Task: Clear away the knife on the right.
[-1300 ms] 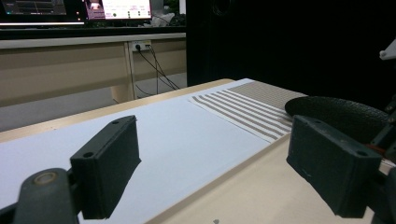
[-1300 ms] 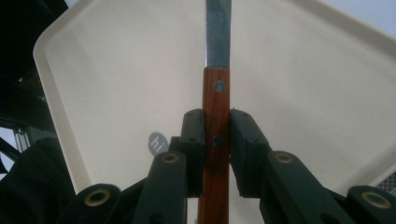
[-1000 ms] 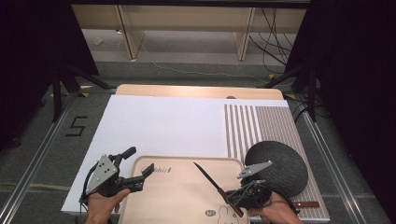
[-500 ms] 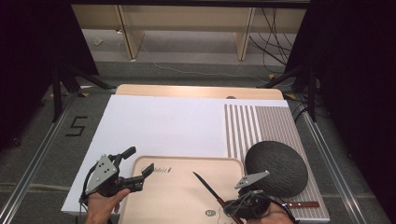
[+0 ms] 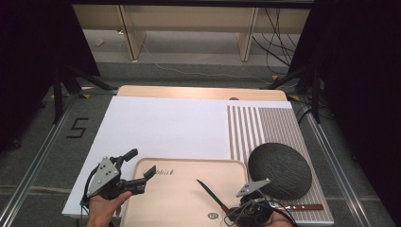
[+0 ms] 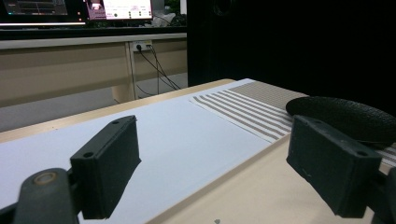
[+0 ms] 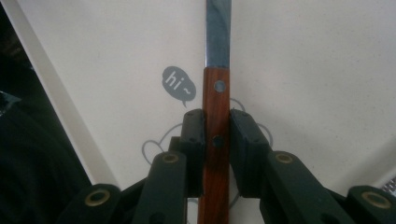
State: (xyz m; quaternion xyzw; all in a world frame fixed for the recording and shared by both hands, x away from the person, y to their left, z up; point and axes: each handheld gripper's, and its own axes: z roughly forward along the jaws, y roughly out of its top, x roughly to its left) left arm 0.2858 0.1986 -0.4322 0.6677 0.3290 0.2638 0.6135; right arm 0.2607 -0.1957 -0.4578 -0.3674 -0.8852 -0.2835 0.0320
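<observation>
Knife (image 7: 217, 107) is what we are gripping with our right gripper (image 7: 216, 140): its jaws are pressing on both sides of the wooden handle, and the blade is pointing straight away from the camera over the tray (image 7: 317, 70), beside a printed "hi~" bubble. From the high view we are seeing the knife (image 5: 210, 194) lying slantwise on the tray (image 5: 179, 198), tip toward the far left, handle end going under the right gripper (image 5: 248, 210) at the near edge.

Our left gripper (image 5: 137, 170) is standing wide open and holding nothing. In its own view its two jaws are spread far apart, and we are looking between them across the tray's far edge to the white sheet (image 6: 177, 135).

Just right of the tray a dark round mat (image 5: 280, 170) is resting on a striped mat (image 5: 257, 127). A second wooden-handled knife (image 5: 300, 207) is lying near the round mat's near edge. The white sheet (image 5: 165, 127) is covering the table's middle and left.
</observation>
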